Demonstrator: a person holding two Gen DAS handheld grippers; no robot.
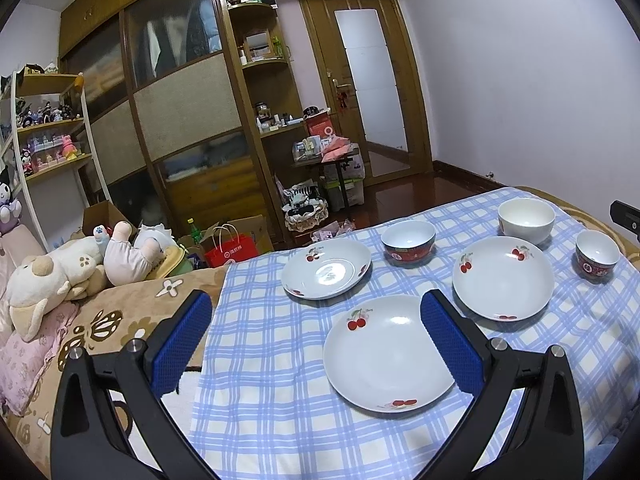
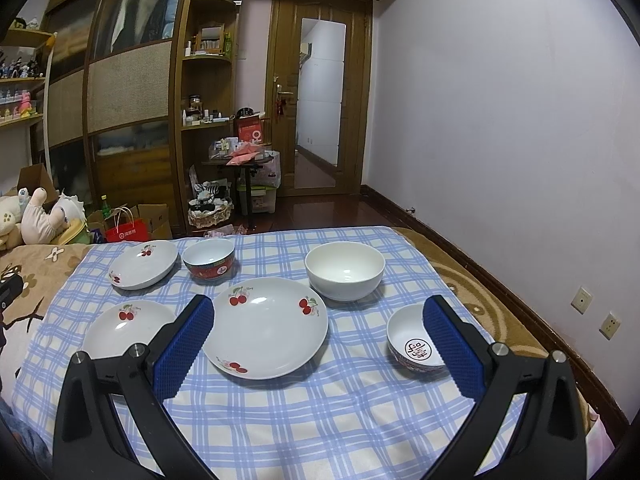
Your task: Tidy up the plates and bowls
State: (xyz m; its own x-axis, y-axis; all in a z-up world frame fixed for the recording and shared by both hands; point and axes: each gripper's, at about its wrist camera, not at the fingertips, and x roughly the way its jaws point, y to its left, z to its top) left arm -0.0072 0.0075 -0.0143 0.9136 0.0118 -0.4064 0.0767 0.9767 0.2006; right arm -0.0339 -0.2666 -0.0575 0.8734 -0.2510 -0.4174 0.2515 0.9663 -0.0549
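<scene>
**Inspector A:** What has been organized so far?

**Inspector B:** Nothing, as far as can be judged. Six pieces are laid out singly on the checked cloth (image 2: 280,420); no stack has been formed. Seen from the right wrist, the big plate (image 2: 266,326) is found at centre. A near plate (image 2: 128,330) lies at its 9 o'clock, a far plate (image 2: 144,264) at 10 o'clock. A red bowl (image 2: 209,258) is placed just beside the far plate, at 11 o'clock from centre. A white bowl (image 2: 345,270) is set at 1 o'clock, a small bowl (image 2: 412,342) at 3 o'clock.

**A:** And the tools?

**B:** The left gripper (image 1: 316,328) is held spread wide, nothing between its pads, above the near plate (image 1: 388,354). The right gripper (image 2: 316,330) is likewise spread and empty, above the big plate; its right pad overlaps the small bowl in view, though contact cannot be confirmed.

**A:** What is left?

**B:** Everything, it is judged: three plates to be stacked, three bowls to be nested or grouped. No piece has been lifted yet.
</scene>
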